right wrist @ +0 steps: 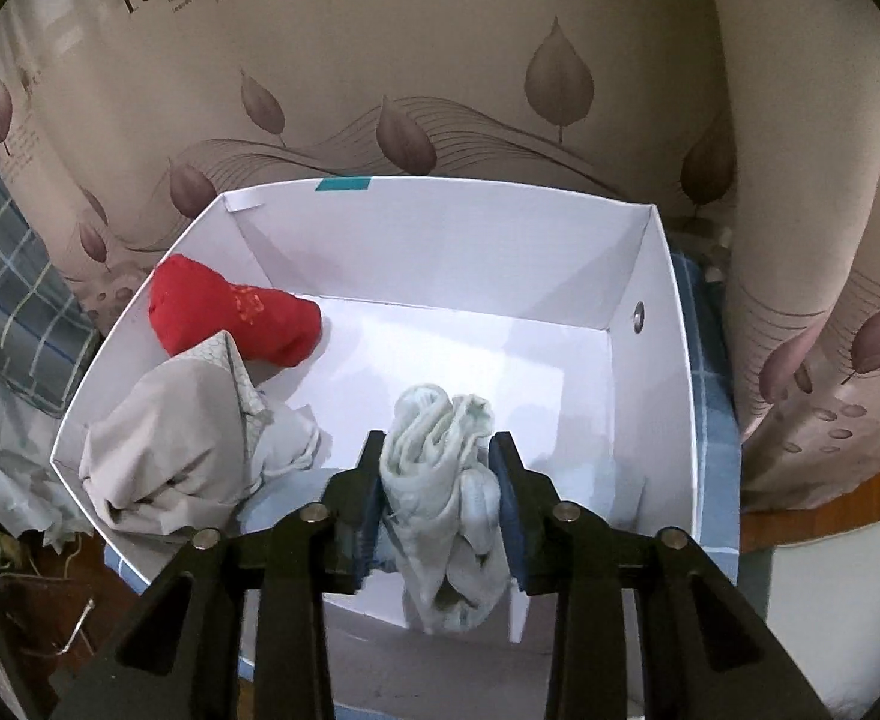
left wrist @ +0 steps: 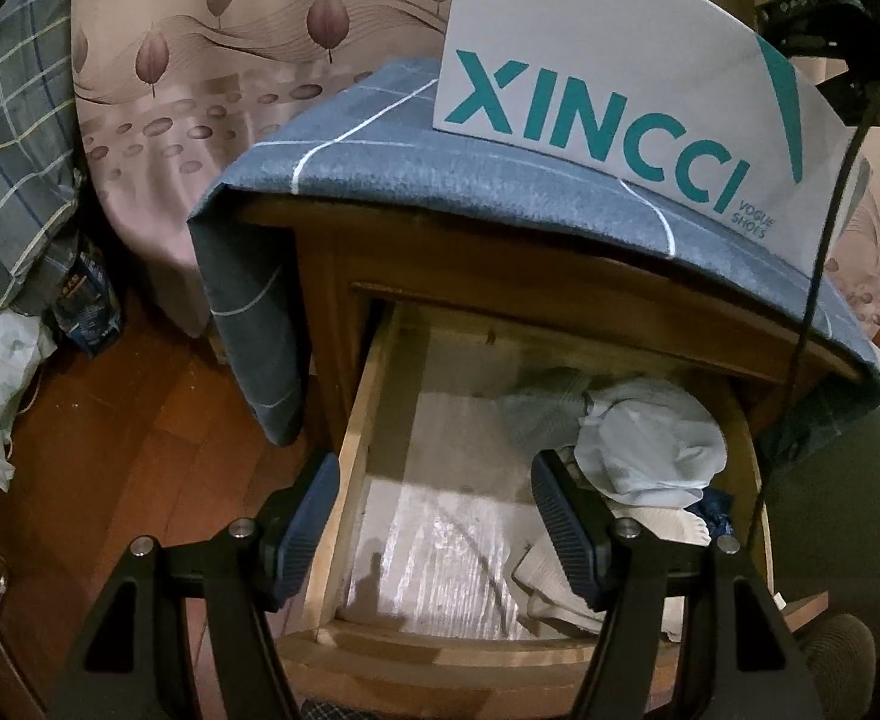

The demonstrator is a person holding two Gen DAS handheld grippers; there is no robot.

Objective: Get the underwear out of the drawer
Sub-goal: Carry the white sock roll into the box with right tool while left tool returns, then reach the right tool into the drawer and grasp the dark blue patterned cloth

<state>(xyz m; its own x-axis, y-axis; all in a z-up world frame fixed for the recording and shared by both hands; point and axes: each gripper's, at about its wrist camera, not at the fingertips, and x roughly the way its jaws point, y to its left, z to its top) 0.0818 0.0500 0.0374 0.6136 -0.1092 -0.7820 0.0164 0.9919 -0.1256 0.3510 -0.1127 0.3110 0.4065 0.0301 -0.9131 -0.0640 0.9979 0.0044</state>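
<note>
The right gripper (right wrist: 437,480) grasps a pale green underwear bundle (right wrist: 446,498) above the white shoebox (right wrist: 656,360), long axis vertical; the left gripper (left wrist: 434,516), jaws released, hovers over the open drawer (left wrist: 350,468).

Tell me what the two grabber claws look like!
Both the left gripper and the right gripper have shiny black plastic arms shaped like forks, with round silver bolts on top. Their jaws wear dark blue rubber pads with tiny ridges. No cables or writing show on them.
</note>
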